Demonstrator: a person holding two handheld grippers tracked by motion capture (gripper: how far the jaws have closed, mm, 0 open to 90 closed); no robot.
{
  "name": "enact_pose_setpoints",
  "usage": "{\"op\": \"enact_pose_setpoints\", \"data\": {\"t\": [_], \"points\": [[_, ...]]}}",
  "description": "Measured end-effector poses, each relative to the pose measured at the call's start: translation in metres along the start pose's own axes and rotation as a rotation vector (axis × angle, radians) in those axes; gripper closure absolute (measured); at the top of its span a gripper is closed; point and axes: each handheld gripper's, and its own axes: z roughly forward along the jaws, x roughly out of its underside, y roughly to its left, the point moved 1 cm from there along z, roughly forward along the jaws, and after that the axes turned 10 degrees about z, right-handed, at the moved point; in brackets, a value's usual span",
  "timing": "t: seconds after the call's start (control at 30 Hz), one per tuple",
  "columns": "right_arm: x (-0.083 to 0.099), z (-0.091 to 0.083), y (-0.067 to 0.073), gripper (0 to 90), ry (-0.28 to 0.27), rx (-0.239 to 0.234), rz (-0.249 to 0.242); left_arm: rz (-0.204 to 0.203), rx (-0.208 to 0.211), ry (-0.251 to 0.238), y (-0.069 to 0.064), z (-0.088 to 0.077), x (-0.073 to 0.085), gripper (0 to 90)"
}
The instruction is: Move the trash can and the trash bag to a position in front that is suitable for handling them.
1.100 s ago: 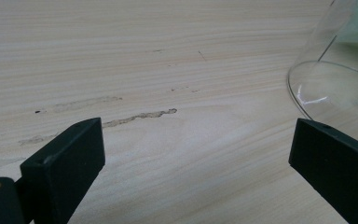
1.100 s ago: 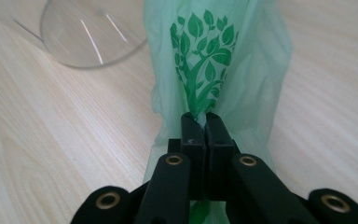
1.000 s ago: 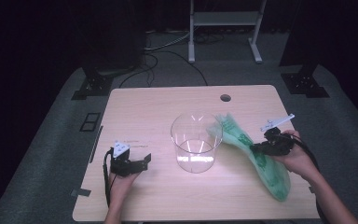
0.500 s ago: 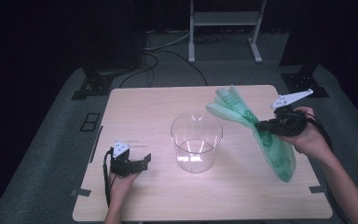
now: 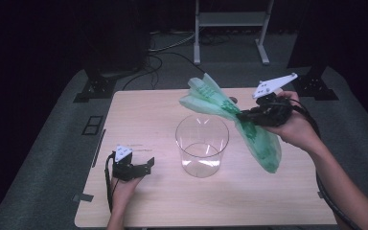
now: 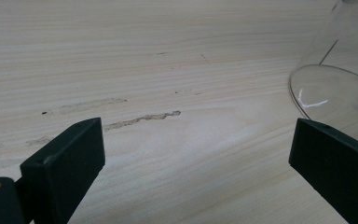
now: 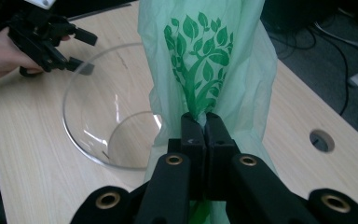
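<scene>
A thin green plastic bag (image 5: 249, 129) with a printed tree (image 7: 200, 70) hangs in the air to the right of a clear glass container (image 5: 202, 146). My right gripper (image 5: 243, 116) is shut on the bag's middle, with both pads pinching the bunched plastic (image 7: 204, 122). The bag's upper end leans over the container's rim and its lower end droops toward the table. My left gripper (image 5: 149, 164) rests on the table left of the container, jaws wide open with only bare wood between them (image 6: 196, 154). The container's base (image 6: 335, 93) lies beyond its right jaw.
The wooden table (image 5: 143, 115) has a cable hole (image 7: 321, 140) near its far edge. A metal stand (image 5: 230, 28) and black cables (image 5: 167, 48) lie on the floor behind. Dark equipment feet (image 5: 93, 88) sit off the table's far corners.
My right gripper has lifted the green bag off the table and carried it up and toward the far side, so it now hangs beside the container. The left gripper stayed put.
</scene>
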Motion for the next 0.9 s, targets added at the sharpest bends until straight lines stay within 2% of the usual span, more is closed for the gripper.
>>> {"op": "enact_pose_setpoints", "data": {"t": [0.13, 0.3, 0.63, 0.9], "points": [[-0.018, 0.009, 0.015, 89.2, -0.007, -0.016, -0.052, 0.0, 0.0, 0.001, 0.001, -0.001, 0.0, 2.4], [-0.035, 0.021, 0.029, 89.2, -0.004, -0.035, -0.09, -0.002, 0.001, -0.003, 0.001, -0.001, 0.0, 2.4], [-0.067, 0.051, 0.04, 89.1, -0.005, -0.06, -0.133, -0.004, 0.001, -0.004, 0.002, -0.002, -0.001, 2.4], [-0.094, 0.077, 0.05, 89.1, -0.042, -0.086, -0.162, -0.012, 0.002, -0.01, 0.004, -0.003, 0.0, 2.4]]}}
